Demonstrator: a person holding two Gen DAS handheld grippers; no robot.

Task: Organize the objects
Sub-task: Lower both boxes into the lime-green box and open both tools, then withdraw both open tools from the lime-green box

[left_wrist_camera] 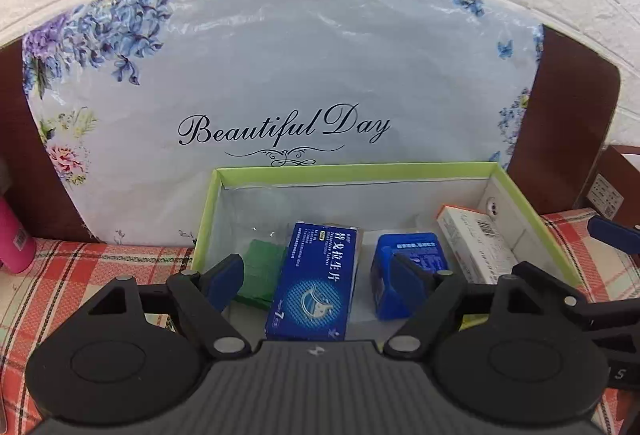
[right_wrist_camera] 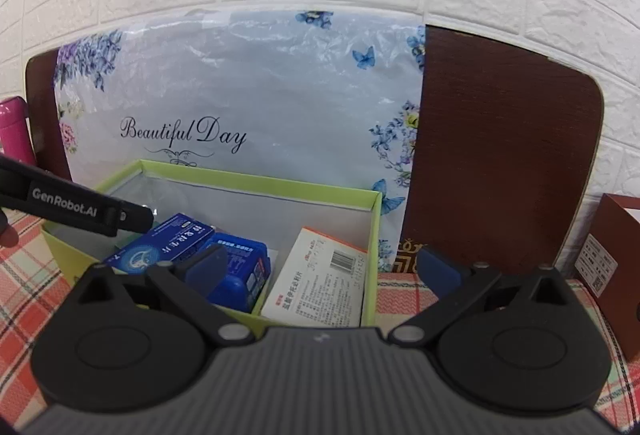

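A green-rimmed open box [left_wrist_camera: 352, 171] [right_wrist_camera: 256, 181] stands on the plaid cloth. Inside lie a blue medicine carton [left_wrist_camera: 316, 283] [right_wrist_camera: 160, 245], a blue plastic pack [left_wrist_camera: 404, 275] [right_wrist_camera: 244, 271], a green item [left_wrist_camera: 260, 271] and a white-orange carton [left_wrist_camera: 476, 247] [right_wrist_camera: 324, 279] leaning at the right wall. My left gripper [left_wrist_camera: 318, 281] is open over the box's near part, its jaws on either side of the blue carton without touching it. My right gripper [right_wrist_camera: 320, 267] is open and empty at the box's right front corner.
A floral "Beautiful Day" plastic bag [left_wrist_camera: 280, 95] [right_wrist_camera: 240, 107] leans on a brown board [right_wrist_camera: 504, 155] against the white brick wall. A pink bottle [left_wrist_camera: 14, 235] [right_wrist_camera: 14, 127] stands at left. A brown box [right_wrist_camera: 612, 267] stands at right.
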